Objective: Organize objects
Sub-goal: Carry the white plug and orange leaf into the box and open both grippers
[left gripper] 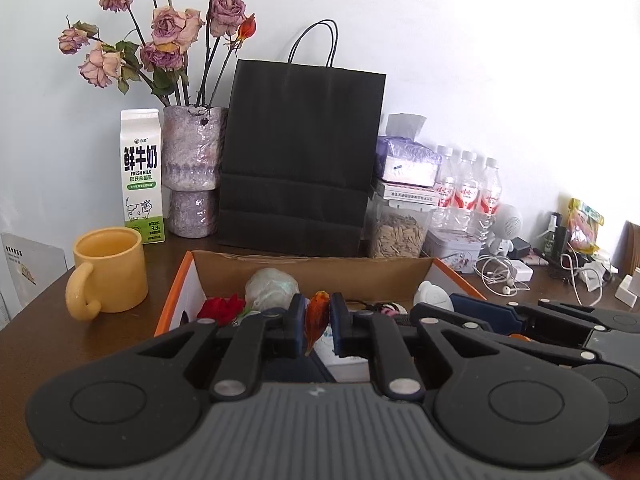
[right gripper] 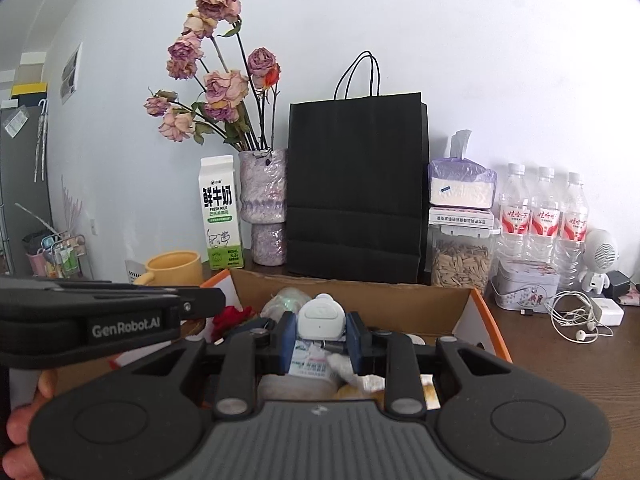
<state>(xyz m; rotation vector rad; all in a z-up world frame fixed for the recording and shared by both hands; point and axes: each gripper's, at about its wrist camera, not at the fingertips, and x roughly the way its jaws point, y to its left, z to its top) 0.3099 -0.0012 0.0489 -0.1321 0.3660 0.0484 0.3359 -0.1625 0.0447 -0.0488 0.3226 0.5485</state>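
Corrugated brown cardboard with orange outer edges forms the open box (left gripper: 320, 270) near us on the dark wooden table (left gripper: 36, 332). Our left gripper (left gripper: 318, 320) is clamped on a small glossy orange-red thing (left gripper: 317, 314), slim and tapering, held above the box's near side. Our right gripper (right gripper: 322, 334) pinches a smooth white rounded plastic device (right gripper: 322, 318), also over the box. Inside lie a red fabric rose (left gripper: 221, 309) and a pearly crumpled ball (left gripper: 272, 288). A matte black paper bag (left gripper: 300, 152) stands just beyond.
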